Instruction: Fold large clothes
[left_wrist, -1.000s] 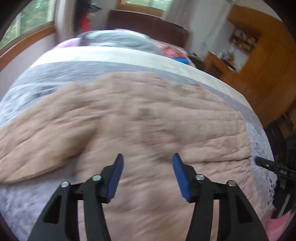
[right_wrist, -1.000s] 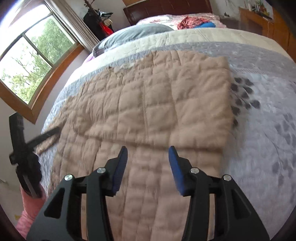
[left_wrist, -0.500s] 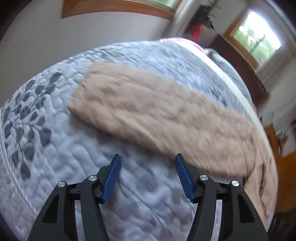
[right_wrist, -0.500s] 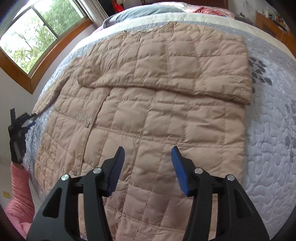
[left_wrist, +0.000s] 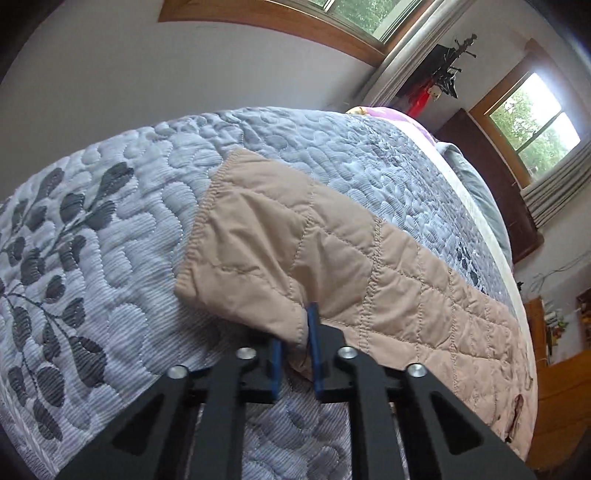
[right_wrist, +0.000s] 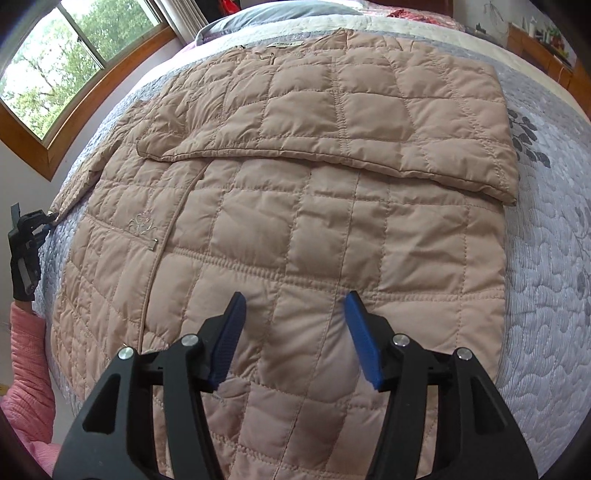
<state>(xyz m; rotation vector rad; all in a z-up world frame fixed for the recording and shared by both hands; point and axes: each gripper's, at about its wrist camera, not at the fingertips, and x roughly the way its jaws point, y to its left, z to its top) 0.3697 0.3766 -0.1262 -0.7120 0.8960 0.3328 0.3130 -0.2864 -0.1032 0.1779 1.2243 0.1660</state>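
A tan quilted jacket (right_wrist: 295, 221) lies spread on the bed, its right sleeve (right_wrist: 369, 122) folded across the chest. Its left sleeve (left_wrist: 332, 251) stretches out over the grey bedspread. My left gripper (left_wrist: 295, 332) is shut on the near edge of that sleeve, close to the cuff. It also shows at the far left of the right wrist view (right_wrist: 31, 229), at the sleeve's end. My right gripper (right_wrist: 293, 332) is open and empty, hovering over the jacket's lower body.
The grey leaf-patterned bedspread (right_wrist: 546, 258) covers the bed. Pillows (right_wrist: 258, 14) and a dark headboard (left_wrist: 498, 184) lie at the far end. Windows (right_wrist: 55, 74) and a wall (left_wrist: 147, 74) run along the left side. Wooden furniture (left_wrist: 561, 398) stands to the right.
My left gripper swung to the outstretched sleeve, dropped to its edge and shut on it. My right gripper moved closer over the jacket's lower body and stayed open.
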